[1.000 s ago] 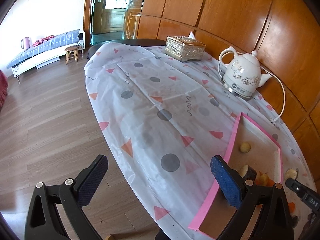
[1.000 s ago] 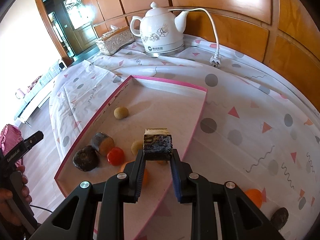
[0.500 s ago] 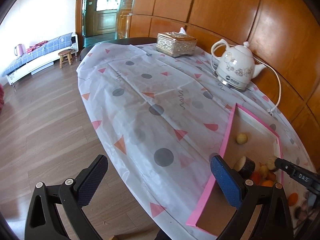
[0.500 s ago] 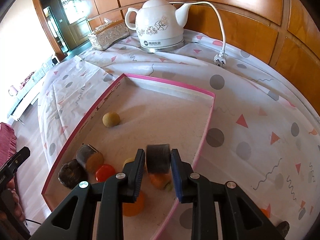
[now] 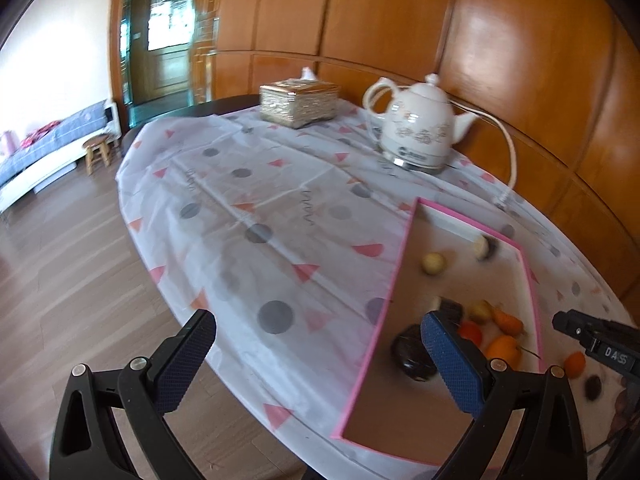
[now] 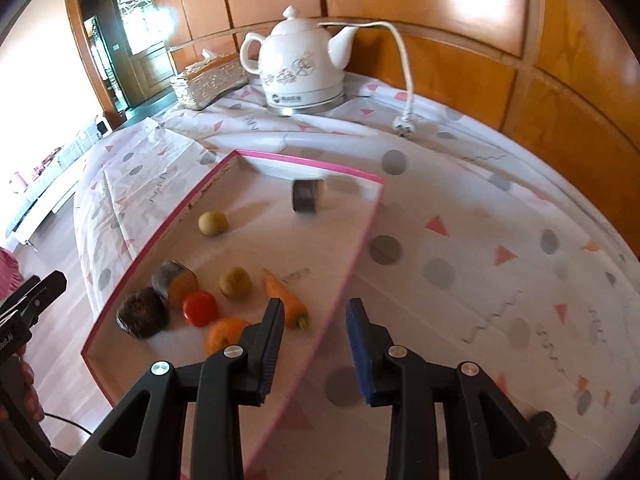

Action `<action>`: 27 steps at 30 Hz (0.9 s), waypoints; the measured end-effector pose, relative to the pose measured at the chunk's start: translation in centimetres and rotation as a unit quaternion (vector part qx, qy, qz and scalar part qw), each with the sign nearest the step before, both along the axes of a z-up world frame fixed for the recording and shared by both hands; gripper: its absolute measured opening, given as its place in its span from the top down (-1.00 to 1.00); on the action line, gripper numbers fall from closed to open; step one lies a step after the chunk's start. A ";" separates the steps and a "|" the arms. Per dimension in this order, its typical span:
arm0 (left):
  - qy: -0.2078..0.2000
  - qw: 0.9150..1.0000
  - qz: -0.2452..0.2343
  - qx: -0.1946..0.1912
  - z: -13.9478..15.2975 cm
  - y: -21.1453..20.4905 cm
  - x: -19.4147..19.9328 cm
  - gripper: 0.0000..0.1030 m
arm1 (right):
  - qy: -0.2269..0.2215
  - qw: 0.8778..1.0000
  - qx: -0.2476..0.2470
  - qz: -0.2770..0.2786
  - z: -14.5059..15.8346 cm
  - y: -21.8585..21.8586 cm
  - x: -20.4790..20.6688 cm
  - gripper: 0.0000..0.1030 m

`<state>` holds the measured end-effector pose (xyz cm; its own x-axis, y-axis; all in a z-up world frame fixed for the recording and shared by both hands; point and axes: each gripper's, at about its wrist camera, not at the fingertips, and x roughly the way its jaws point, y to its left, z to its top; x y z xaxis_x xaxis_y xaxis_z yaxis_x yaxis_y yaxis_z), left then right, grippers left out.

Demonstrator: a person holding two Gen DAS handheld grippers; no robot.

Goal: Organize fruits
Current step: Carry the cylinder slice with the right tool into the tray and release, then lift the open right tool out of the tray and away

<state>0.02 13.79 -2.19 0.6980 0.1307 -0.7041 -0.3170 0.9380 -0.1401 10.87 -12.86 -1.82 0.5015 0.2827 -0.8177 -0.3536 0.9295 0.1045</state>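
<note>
A second ago the right gripper [image 6: 316, 346] squeezed a dark chunk [image 6: 307, 195]. Its jaws have just been opening, with nothing between them, and the chunk now lies blurred at the far end of the pink tray [image 6: 362, 236], well apart from the other fruits. The left gripper [image 5: 316, 356] hangs over the table edge, tipped down, jaws wide and empty. The right gripper tips down above the tray's near rim.

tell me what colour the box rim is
Pink; the box rim shows best in the right wrist view.
</note>
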 end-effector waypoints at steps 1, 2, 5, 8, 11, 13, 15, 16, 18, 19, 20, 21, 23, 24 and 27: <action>0.000 1.000 -0.008 0.002 0.0 -0.4 0.0 -0.99 | -0.001 1.000 -0.001 -0.003 0.1 -0.3 -0.2 0.35; 0.000 1.000 -0.014 0.003 0.1 -0.7 0.1 -0.99 | -0.003 1.000 -0.002 -0.006 0.2 -0.8 -0.4 0.35; -0.002 0.999 -0.031 0.009 0.3 -1.8 0.0 -0.99 | -0.007 1.000 -0.006 -0.018 0.5 -2.1 -1.0 0.34; -0.004 0.999 -0.045 0.016 0.5 -2.7 0.0 -0.99 | -0.012 0.999 -0.015 -0.030 0.8 -3.6 -1.6 0.32; -0.005 0.998 -0.055 0.017 0.6 -3.4 0.0 -0.99 | -0.016 0.999 -0.021 -0.041 1.1 -5.0 -2.1 0.31; -0.006 0.998 -0.061 0.019 0.7 -3.8 0.0 -0.99 | -0.019 0.998 -0.026 -0.052 1.3 -6.4 -2.4 0.30; -0.006 0.998 -0.067 0.021 0.8 -4.4 0.0 -0.99 | -0.020 0.997 -0.029 -0.063 1.4 -7.6 -2.7 0.30; -0.006 0.997 -0.070 0.022 0.8 -4.6 0.0 -0.99 | -0.020 0.997 -0.031 -0.069 1.4 -8.3 -2.9 0.30; -0.006 0.997 -0.074 0.023 0.8 -4.9 0.0 -0.99 | -0.020 0.996 -0.034 -0.081 1.4 -9.6 -3.1 0.30; -0.005 0.997 -0.078 0.023 0.8 -5.2 0.0 -0.99 | -0.020 0.995 -0.036 -0.087 1.4 -10.3 -3.2 0.30; -0.004 0.997 -0.079 0.023 0.8 -5.3 0.1 -0.99 | -0.019 0.995 -0.037 -0.095 1.3 -11.1 -3.4 0.30; -0.003 0.996 -0.082 0.023 0.8 -5.4 0.1 -0.99 | -0.017 0.994 -0.039 -0.105 1.3 -12.1 -3.6 0.30; -0.002 0.996 -0.087 0.025 0.8 -5.8 0.1 -0.99 | -0.016 0.992 -0.042 -0.119 1.2 -13.4 -3.9 0.30; -0.002 0.996 -0.089 0.026 0.8 -6.0 0.1 -0.99 | -0.014 0.991 -0.044 -0.128 1.1 -14.3 -4.1 0.30; 0.000 0.995 -0.097 0.026 0.8 -6.4 0.2 -0.99 | -0.009 0.987 -0.047 -0.153 0.9 -16.7 -4.6 0.30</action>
<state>0.22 7.40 -1.38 0.7139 0.0309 -0.6995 -0.1301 0.9875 -0.0891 6.24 -29.59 -0.88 0.5662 0.0398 -0.8233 -0.0564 0.9984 0.0094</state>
